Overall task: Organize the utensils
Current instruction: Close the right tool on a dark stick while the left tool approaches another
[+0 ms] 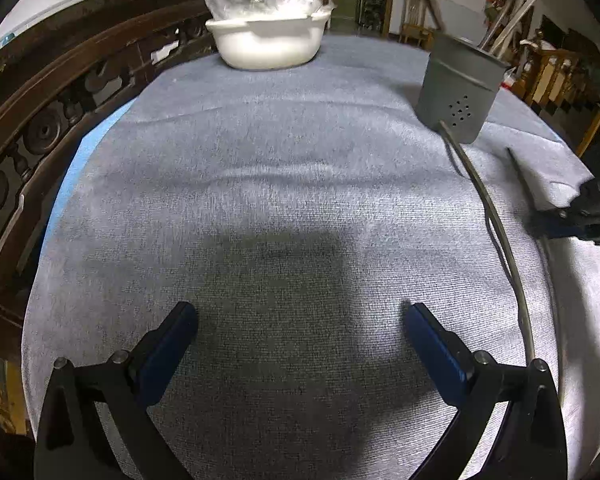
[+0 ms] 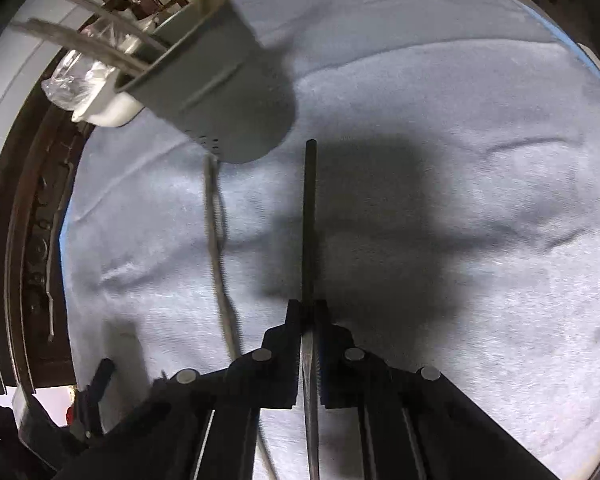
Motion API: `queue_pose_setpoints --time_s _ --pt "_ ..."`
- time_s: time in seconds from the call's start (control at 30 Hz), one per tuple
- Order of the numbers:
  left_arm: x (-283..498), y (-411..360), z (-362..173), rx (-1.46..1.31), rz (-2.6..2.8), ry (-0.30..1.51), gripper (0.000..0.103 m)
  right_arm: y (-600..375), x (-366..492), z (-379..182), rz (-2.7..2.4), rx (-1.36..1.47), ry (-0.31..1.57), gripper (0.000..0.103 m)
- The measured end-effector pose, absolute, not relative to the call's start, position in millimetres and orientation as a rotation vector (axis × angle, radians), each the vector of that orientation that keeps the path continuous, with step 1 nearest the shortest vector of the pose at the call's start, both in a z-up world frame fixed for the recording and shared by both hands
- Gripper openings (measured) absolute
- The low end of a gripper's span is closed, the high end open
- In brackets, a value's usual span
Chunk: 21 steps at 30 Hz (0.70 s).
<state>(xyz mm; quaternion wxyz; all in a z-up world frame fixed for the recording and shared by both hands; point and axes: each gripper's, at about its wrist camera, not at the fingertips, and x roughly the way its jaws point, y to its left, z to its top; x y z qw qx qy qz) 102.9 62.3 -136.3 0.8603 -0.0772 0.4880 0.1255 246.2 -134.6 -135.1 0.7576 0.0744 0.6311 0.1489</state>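
A grey utensil holder [image 1: 458, 88] stands at the far right of the cloth-covered table, with several utensils in it; it also shows in the right wrist view [image 2: 220, 92]. A long thin grey utensil [image 1: 496, 224] lies on the cloth in front of it, also in the right wrist view [image 2: 218, 248]. My right gripper [image 2: 309, 308] is shut on a dark thin utensil [image 2: 309, 220] whose tip points toward the holder; the gripper shows at the right edge of the left wrist view [image 1: 556, 216]. My left gripper [image 1: 300, 316] is open and empty above the cloth.
A white bowl [image 1: 268, 40] holding a clear plastic bag stands at the far end of the table. A dark carved wooden rail [image 1: 40, 120] runs along the left. The grey cloth [image 1: 280, 200] covers the table.
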Motion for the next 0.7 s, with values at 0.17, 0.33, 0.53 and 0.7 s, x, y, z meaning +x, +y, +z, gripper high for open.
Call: queue_pose_setpoints --time_s 0.17,0.33,0.53,0.7 --pt "119.1 52.3 -123.8 -0.273 0.220 1.090 0.103 -159.1 241.8 -140.1 0.339 0.197 1.377 0.007" --pt "160.7 37.5 -90.4 -0.283 0.216 1.070 0.103 -168.4 239.1 -141.9 0.367 0.228 1.373 0.007" --pt "223.7 20.4 -89.8 -0.299 0.237 1.209 0.091 -180.0 240.9 -139.7 0.389 0.236 1.371 0.007" --pt "265.3 26.3 -102.5 -0.364 0.270 1.343 0.072 -186.2 243.6 -139.5 0.406 0.248 1.373 0.007"
